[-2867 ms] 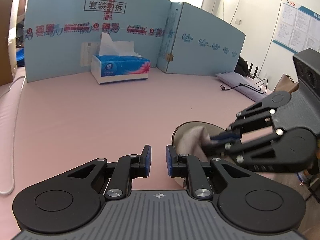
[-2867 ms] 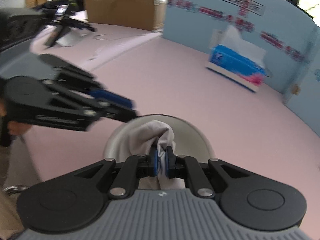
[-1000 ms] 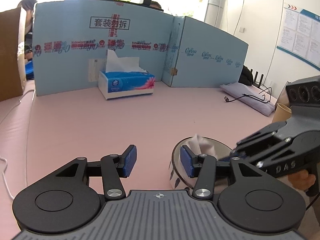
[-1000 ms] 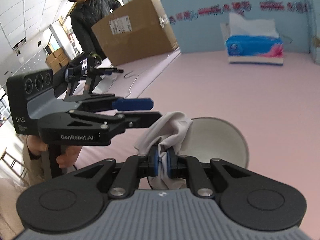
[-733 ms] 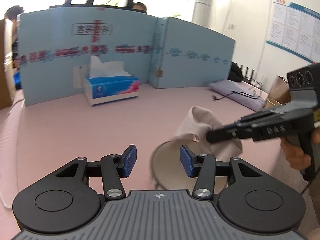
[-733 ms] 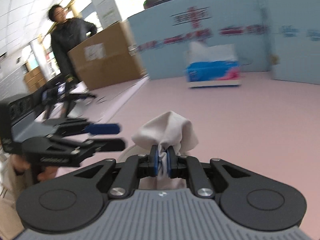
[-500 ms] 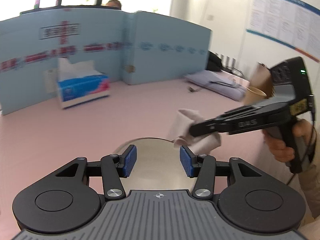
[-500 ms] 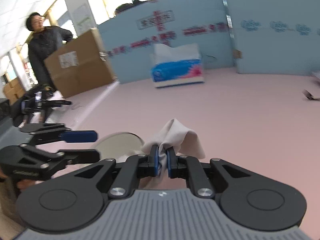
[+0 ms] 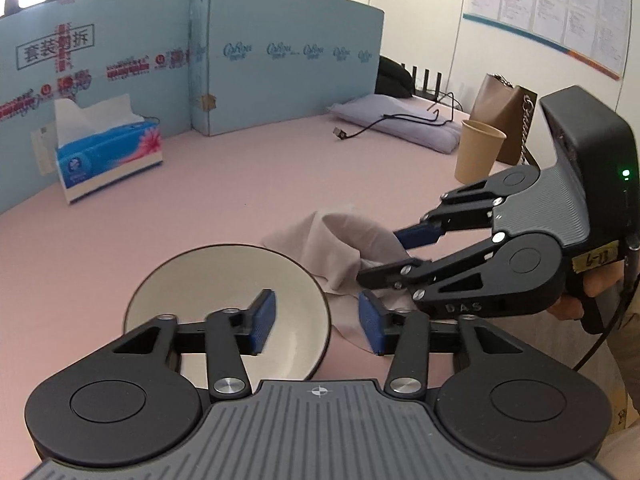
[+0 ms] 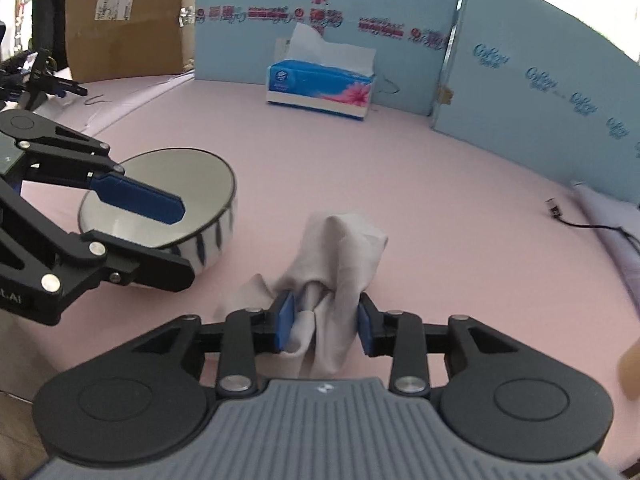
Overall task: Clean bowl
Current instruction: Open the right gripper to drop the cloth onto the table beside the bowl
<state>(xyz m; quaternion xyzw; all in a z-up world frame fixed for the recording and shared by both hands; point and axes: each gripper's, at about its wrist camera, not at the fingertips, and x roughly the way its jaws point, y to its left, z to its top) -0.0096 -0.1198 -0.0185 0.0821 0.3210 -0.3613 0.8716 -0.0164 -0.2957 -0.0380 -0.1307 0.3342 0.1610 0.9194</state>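
A white bowl (image 9: 224,280) with a striped outer wall (image 10: 192,176) stands on the pink table. My left gripper (image 9: 316,322) straddles its right rim, one pad inside and one outside. Its jaws are closing and the pads stand clear of the rim. The same gripper (image 10: 186,244) shows from the side in the right wrist view. A beige cloth (image 10: 344,248) lies crumpled on the table just right of the bowl. My right gripper (image 10: 326,326) stands around the cloth (image 9: 340,236) with its jaws opening, no longer pinching it. In the left wrist view the right gripper (image 9: 384,258) reaches in from the right.
A blue tissue box (image 9: 108,152) (image 10: 320,88) sits in front of a blue cardboard screen (image 9: 280,60). At the right edge stand a paper cup (image 9: 478,152), a brown bag (image 9: 504,120) and a lilac bundle with a cable (image 9: 400,124). A cardboard box (image 10: 128,20) and a person (image 10: 52,0) are at the far left.
The right gripper lifted the cloth out of the bowl, carried it right, set it on the table and opened. The left gripper moved over the bowl's rim and its jaws narrowed.
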